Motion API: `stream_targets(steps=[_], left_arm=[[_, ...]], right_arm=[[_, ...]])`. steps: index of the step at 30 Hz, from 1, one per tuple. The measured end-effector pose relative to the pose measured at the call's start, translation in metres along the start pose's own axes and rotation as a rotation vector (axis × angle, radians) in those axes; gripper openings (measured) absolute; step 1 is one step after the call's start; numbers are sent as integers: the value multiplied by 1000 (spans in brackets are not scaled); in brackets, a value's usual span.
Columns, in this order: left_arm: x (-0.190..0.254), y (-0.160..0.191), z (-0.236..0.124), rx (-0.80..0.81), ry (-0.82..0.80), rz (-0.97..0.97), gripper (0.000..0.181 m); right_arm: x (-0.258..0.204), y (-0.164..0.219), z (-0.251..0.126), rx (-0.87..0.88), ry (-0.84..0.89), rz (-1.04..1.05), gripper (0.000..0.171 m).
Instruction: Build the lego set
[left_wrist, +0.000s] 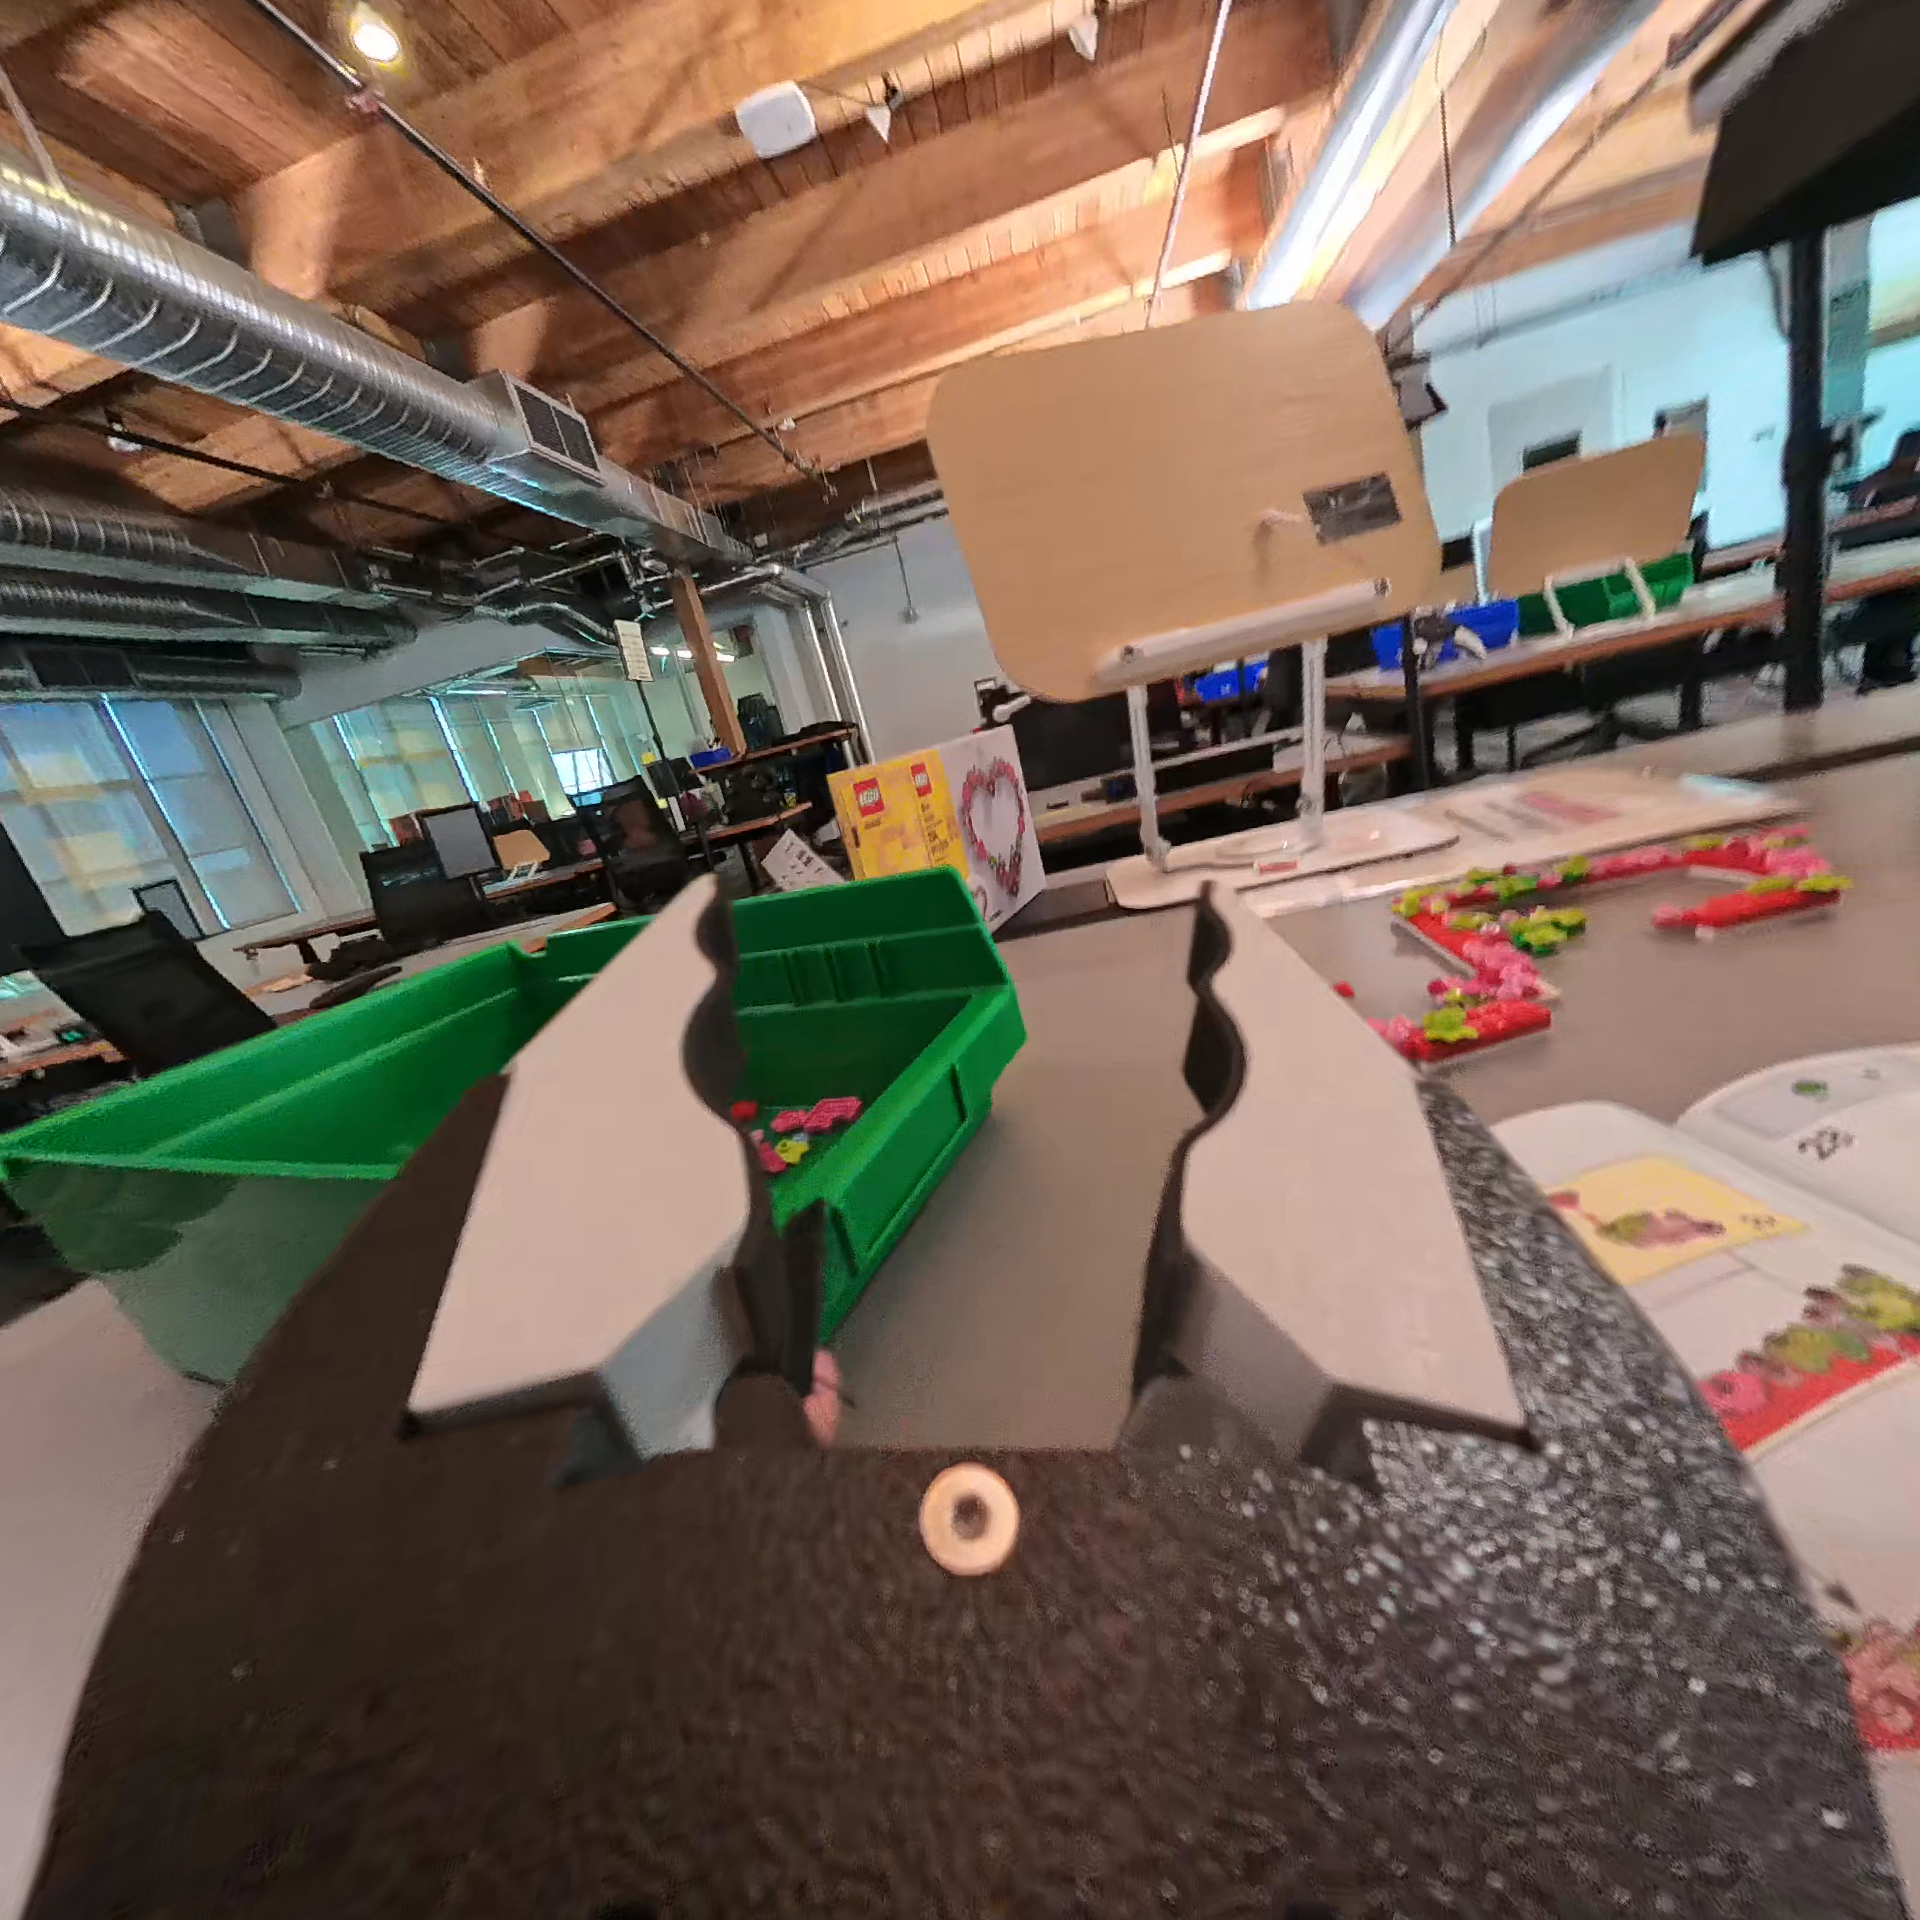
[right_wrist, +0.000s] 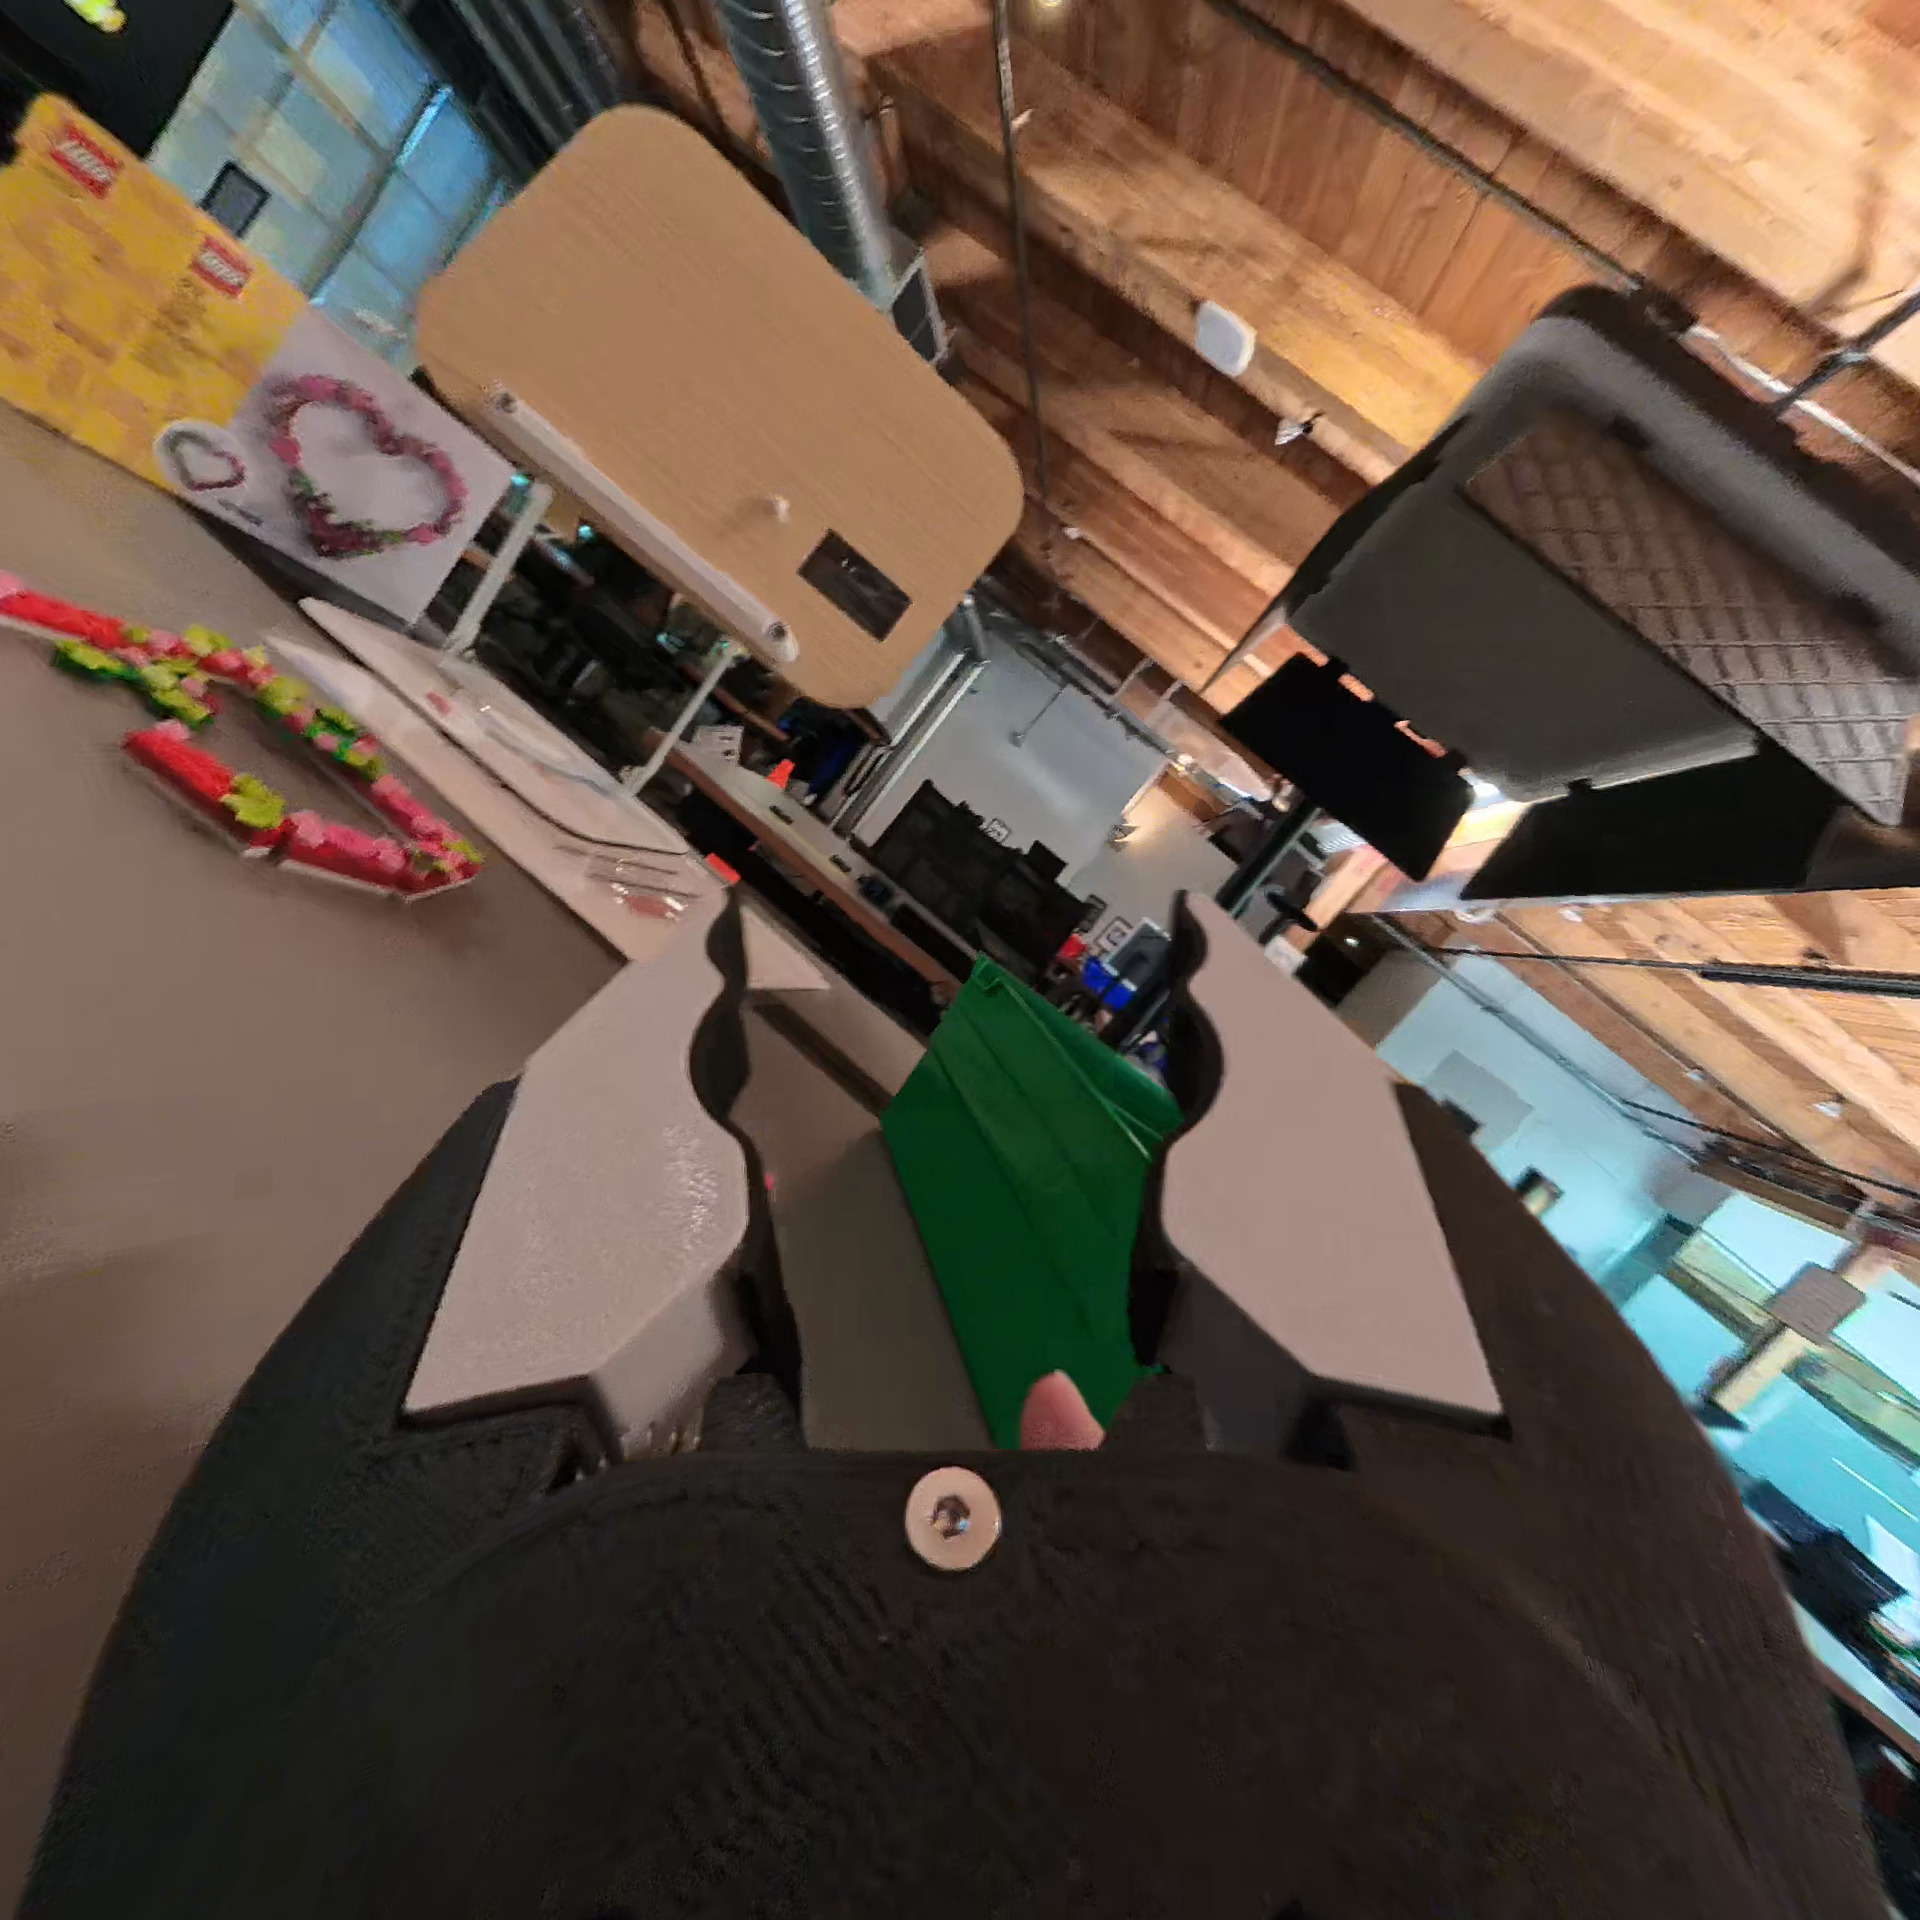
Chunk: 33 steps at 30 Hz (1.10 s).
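Observation:
A partly built red, pink and green lego heart (left_wrist: 1496, 956) lies on the grey table at the right of the left wrist view; it also shows at the left of the right wrist view (right_wrist: 260, 758). My left gripper (left_wrist: 961, 935) is open and empty above the table, beside a green bin (left_wrist: 894, 987) that holds a few loose pink and red lego pieces (left_wrist: 810, 1122). My right gripper (right_wrist: 961, 935) is open and empty, tilted, with another green bin (right_wrist: 1029, 1164) seen between its fingers. An open instruction booklet (left_wrist: 1714, 1236) lies at the right.
A wooden book stand (left_wrist: 1184, 499) on white legs stands at the back of the table, also in the right wrist view (right_wrist: 717, 395). The yellow and white lego box (left_wrist: 935, 810) stands behind the bin. Office desks and chairs lie beyond the table.

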<state>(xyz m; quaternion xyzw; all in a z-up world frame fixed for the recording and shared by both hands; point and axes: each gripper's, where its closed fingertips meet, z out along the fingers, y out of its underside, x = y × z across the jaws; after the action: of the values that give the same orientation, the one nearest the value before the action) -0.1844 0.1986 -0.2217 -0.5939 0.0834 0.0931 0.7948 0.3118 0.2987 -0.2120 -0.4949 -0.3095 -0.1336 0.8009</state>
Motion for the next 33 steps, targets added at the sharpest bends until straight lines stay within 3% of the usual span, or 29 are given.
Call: stream_targets(steps=[4, 7, 16, 22, 33], left_arm=[[-14, -4, 1, 52, -36, -113, 130], [-20, -8, -2, 79, -66, -140, 141], [-16, -4, -2, 64, -45, -148, 142], [-22, -4, -1, 73, -65, -172, 140], [-23, -2, 0, 59, -82, -122, 139]], right_arm=[[2, -4, 3, -23, 90, 50, 130], [4, -2, 3, -52, 138, 105, 141], [-1, -3, 1, -81, 159, 78, 133], [-16, -7, 7, -77, 91, -1, 118], [-44, -8, 18, -50, -51, -32, 112]])
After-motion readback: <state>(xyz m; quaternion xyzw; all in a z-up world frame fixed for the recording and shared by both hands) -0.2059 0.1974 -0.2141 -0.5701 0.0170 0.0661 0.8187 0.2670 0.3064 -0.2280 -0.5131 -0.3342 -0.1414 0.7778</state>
